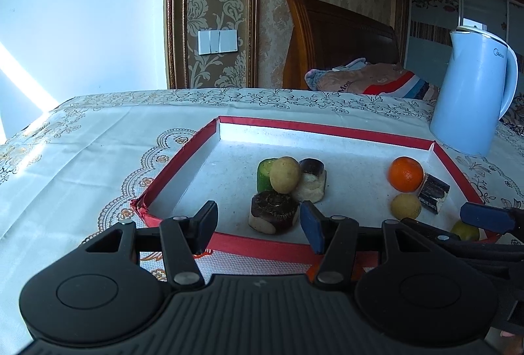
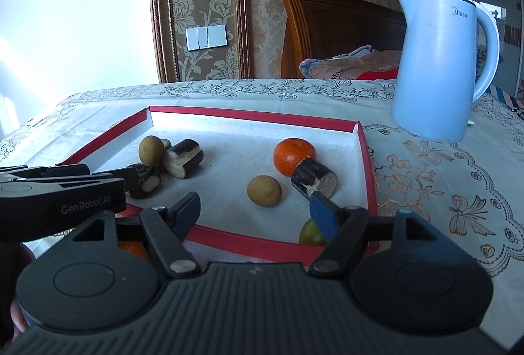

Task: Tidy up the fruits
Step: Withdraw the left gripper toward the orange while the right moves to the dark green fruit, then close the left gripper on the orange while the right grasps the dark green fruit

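Observation:
A red-rimmed white tray [image 1: 183, 165] [image 2: 363, 158] holds fruit pieces. On its left lie a green piece [image 1: 263, 178], a tan round fruit [image 1: 285, 175] [image 2: 150, 150] and dark sugarcane chunks [image 1: 273, 212] [image 2: 183, 157]. On its right lie an orange [image 1: 406, 174] [image 2: 293, 155], a small tan fruit [image 1: 406, 206] [image 2: 263, 190], a dark chunk [image 1: 434, 193] [image 2: 314, 179] and a yellow-green fruit [image 1: 465, 230] [image 2: 311, 232]. My left gripper [image 1: 258, 224] is open at the tray's near rim, before the nearest chunk. My right gripper [image 2: 255, 212] is open over the near rim, its right finger by the yellow-green fruit.
A light blue electric kettle [image 1: 471, 93] [image 2: 442, 66] stands on the patterned tablecloth [image 1: 82, 142] behind the tray's right corner. Another orange [image 2: 132, 248] lies outside the near rim, mostly hidden. A wooden bed headboard [image 1: 340, 37] is beyond the table.

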